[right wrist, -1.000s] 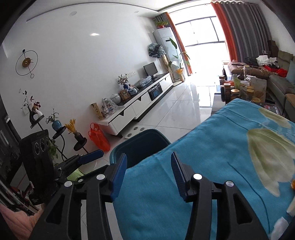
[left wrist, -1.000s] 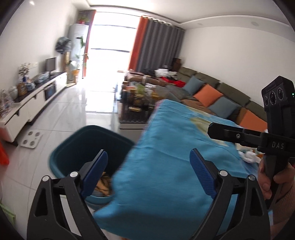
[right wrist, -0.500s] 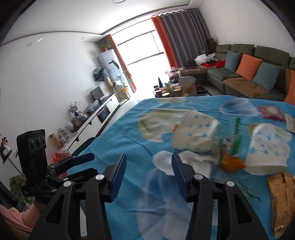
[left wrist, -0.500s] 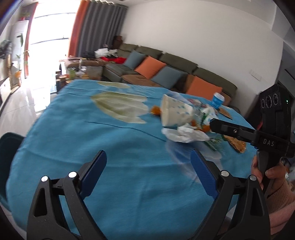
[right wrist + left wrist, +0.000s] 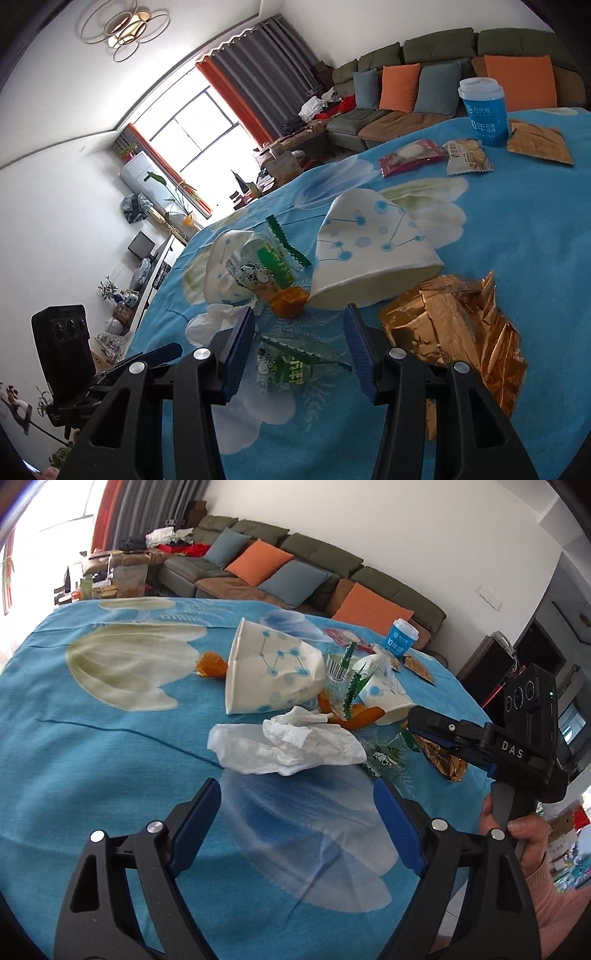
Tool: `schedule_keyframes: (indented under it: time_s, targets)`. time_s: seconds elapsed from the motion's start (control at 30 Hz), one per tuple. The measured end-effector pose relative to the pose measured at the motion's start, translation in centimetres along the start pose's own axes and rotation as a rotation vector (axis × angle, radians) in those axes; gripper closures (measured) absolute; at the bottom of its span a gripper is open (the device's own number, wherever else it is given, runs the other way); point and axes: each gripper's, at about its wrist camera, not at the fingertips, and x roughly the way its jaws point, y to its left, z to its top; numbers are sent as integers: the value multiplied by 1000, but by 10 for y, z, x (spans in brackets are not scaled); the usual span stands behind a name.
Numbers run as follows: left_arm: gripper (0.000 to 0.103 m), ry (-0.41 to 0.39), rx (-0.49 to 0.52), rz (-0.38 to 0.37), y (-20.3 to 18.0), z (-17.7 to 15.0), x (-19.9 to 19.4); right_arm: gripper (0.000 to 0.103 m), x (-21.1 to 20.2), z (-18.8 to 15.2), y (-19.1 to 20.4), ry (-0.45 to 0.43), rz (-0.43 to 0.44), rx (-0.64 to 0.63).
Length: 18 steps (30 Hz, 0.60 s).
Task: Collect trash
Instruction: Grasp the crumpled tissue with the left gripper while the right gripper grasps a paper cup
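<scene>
Trash lies in a heap on the blue flowered tablecloth (image 5: 110, 760). A crumpled white tissue (image 5: 284, 746) sits just beyond my left gripper (image 5: 297, 805), whose jaws are closing with nothing between them. Behind the tissue lie a tipped white paper cup (image 5: 269, 672), a second cup (image 5: 384, 694) and orange peel (image 5: 362, 714). My right gripper (image 5: 299, 332) is open low over a clear green-printed wrapper (image 5: 295, 363). Ahead of its tips are a piece of orange peel (image 5: 290, 301) and the tipped cup (image 5: 369, 251). A crumpled gold wrapper (image 5: 454, 325) lies to its right.
A blue lidded cup (image 5: 484, 107) stands upright at the far side, with a red snack packet (image 5: 410, 157), a pale packet (image 5: 467, 157) and a brown packet (image 5: 539, 144) near it. A sofa with cushions (image 5: 280, 572) runs behind the table. A person's hand (image 5: 517, 830) holds the right gripper's handle.
Both views have swung from the teal bin and table edge onto the trash heap and come closer and lower. The left jaws stand slightly narrower.
</scene>
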Motion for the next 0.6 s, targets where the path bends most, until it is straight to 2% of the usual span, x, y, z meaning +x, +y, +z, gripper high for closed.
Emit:
schedule_keyframes:
  time_s: [0.2, 0.3, 0.37, 0.43, 0.5, 0.6]
  targets:
    - [26, 43, -80, -47, 5, 11, 21, 57, 15, 10, -12, -15, 16, 79]
    - [28, 45, -129, -71, 12, 15, 25, 66, 18, 13, -18, -26, 21, 109]
    - [36, 45, -160, -91, 17, 19, 28, 76, 20, 13, -20, -30, 25, 127]
    - [55, 57, -186, -104, 21, 22, 32, 84, 22, 13, -20, -33, 27, 139]
    - [69, 65, -200, -107, 24, 23, 36, 90, 23, 14, -23, -37, 27, 145]
    - [81, 62, -207, -112, 26, 22, 38, 97, 21, 14, -22, -46, 24, 138]
